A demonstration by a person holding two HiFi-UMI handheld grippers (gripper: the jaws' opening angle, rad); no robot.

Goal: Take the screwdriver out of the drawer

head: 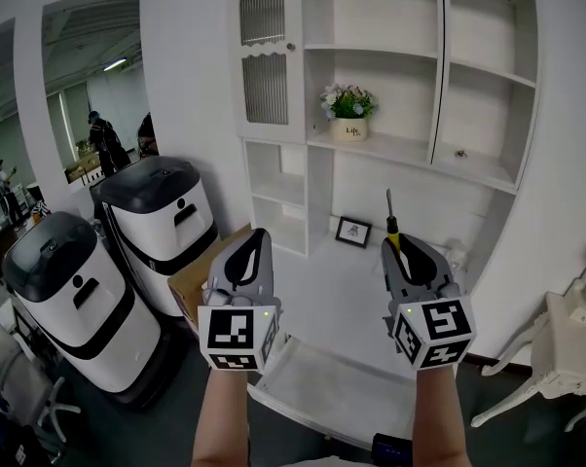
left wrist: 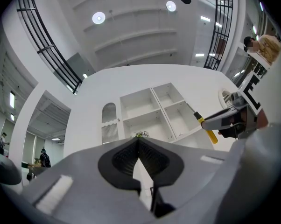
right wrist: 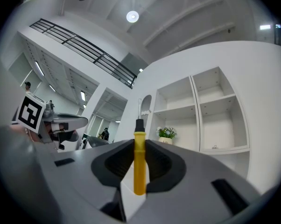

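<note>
The right tongs (head: 402,249) are clamped on the screwdriver (head: 391,224): in the right gripper view its yellow handle (right wrist: 139,157) stands upright between the two dark pads, with the black collar and thin metal shaft sticking out past the tips. The left tongs (head: 257,241) are closed tip to tip with nothing between them, as the left gripper view (left wrist: 138,146) shows, and that view also catches the screwdriver (left wrist: 207,126) off to its right, held in the other tongs. Both tongs are raised side by side, well apart, each with its marker cube (head: 237,337) facing the head camera. The screwdriver is therefore out of the drawer (head: 337,387), which stands pulled open low down between the person's forearms. Beyond the tongs lies the white counter (head: 337,285) with a small picture frame (head: 352,232) leaning at its back. Above that, a white shelf unit (head: 371,86) carries a pot of flowers (head: 349,115). To the left stand two white-and-black machines (head: 64,290) and a cardboard box (head: 191,282), and a white chair (head: 566,358) stands at the far right.
</note>
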